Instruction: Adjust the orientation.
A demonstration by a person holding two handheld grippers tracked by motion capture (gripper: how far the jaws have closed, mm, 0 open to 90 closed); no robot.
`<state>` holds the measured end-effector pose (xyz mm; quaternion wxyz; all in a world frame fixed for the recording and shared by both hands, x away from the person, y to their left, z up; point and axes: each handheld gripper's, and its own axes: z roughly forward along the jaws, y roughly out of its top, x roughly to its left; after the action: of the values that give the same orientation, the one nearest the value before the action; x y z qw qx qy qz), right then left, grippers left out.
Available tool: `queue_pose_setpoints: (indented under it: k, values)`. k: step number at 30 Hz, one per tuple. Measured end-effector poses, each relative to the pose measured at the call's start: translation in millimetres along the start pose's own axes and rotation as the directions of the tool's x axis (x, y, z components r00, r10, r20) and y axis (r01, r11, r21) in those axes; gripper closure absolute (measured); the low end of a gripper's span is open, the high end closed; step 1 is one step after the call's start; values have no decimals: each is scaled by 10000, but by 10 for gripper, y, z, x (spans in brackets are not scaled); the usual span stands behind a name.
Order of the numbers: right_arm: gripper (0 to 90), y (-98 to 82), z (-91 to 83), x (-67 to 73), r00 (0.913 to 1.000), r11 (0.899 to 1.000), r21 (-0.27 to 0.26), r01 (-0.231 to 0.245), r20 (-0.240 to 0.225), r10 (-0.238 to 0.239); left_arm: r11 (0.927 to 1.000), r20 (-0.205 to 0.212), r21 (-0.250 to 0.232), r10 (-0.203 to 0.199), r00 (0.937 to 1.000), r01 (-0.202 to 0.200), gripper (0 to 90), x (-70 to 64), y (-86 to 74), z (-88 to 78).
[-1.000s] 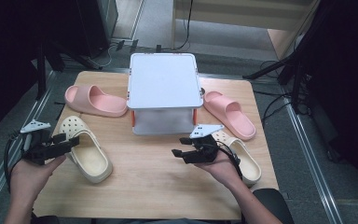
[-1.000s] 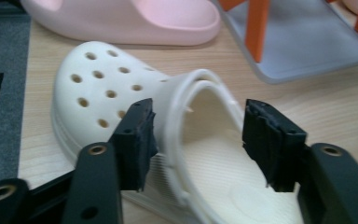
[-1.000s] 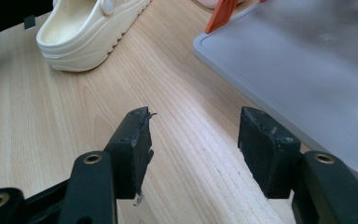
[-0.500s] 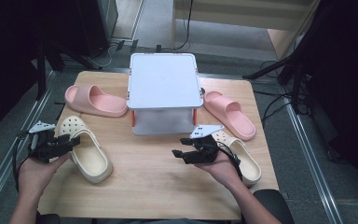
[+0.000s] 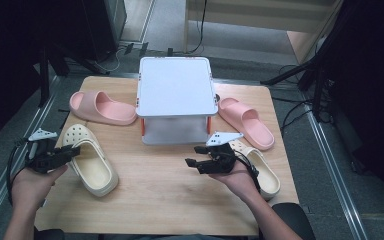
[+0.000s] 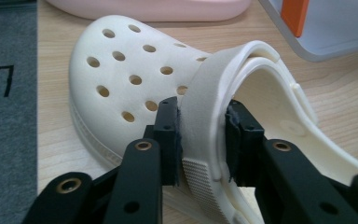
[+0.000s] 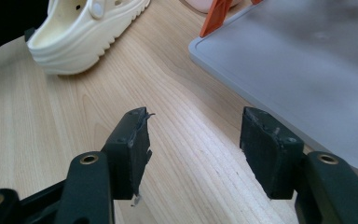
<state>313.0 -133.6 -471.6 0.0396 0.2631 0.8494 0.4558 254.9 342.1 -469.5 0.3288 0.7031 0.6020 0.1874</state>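
Cream foam clog [image 5: 89,161] lies at the lower left of the tabletop [image 5: 165,200] in the high view, and its folded heel strap [image 6: 204,107] is clamped between the jaws of the left gripper [image 6: 199,135], which have just been closing onto it. At the lower centre right of that view, the right gripper [image 7: 193,142] is held above bare wood, jaws apart with nothing between them, beside the grey lidded box [image 5: 176,95].
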Motion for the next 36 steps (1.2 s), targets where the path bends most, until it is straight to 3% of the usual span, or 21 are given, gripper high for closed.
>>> queue_pose_setpoints:
  k: [2,8,10,12,14,15,17,18,19,22,25,26,27,31,36]
  values:
    - [429,0,-1,0,10000,10000,5,-9,6,9,10000,-115,-52,43,9999,-44,760,1,38,-61]
    - [430,-2,-1,-10,10000,10000,-22,-30,42,30,9976,271,-670,-124,9996,141,782,-23,119,-264]
    - [429,-4,-2,-15,10000,10000,-21,-82,28,82,9971,404,-714,277,9988,-248,781,-134,184,-341]
    - [429,-4,-1,-16,9999,9999,-16,-124,42,124,9969,491,-716,373,9981,-338,780,-173,199,-351]
    - [429,-4,1,-12,9999,9998,-18,-173,1,173,9972,992,-657,411,9942,-347,779,-243,227,-360]
    - [429,-3,3,-5,10000,9999,-36,-95,20,96,9976,1395,-598,427,9893,-346,779,-296,246,-361]
    - [429,-3,2,-5,10000,10000,-37,-83,28,84,9975,1573,-568,494,9863,-409,778,-331,257,-364]
    - [429,-2,-2,-9,9999,9999,-44,-109,42,109,9970,1902,-521,661,9795,-572,777,-415,277,-358]
    - [429,-2,-2,-9,9999,9999,-44,-109,42,109,9970,1902,-521,661,9795,-572,776,-415,277,-358]
    - [431,-2,-11,-18,9999,9999,-25,-106,118,106,9951,2314,-411,967,9680,-896,775,-565,306,-322]
    - [432,-2,-22,-18,9999,9999,-62,-100,132,101,9910,2880,-182,1319,9485,-1323,774,-770,359,-246]
    - [432,-3,-26,-17,9998,9999,-68,-104,147,105,9910,2880,-182,1319,9485,-1323,774,-770,359,-246]
    - [432,-4,-29,-17,9998,9999,-66,-126,144,127,9885,3170,-87,1459,9372,-1509,774,-857,399,-204]
    - [434,-6,-40,-20,9998,9999,-70,-142,153,144,9812,3591,-29,1813,9155,-1931,773,-1049,480,-121]
    - [435,-13,-50,-25,9996,9998,-56,-204,174,205,9661,4122,32,2339,8805,-2582,772,-1312,577,4]
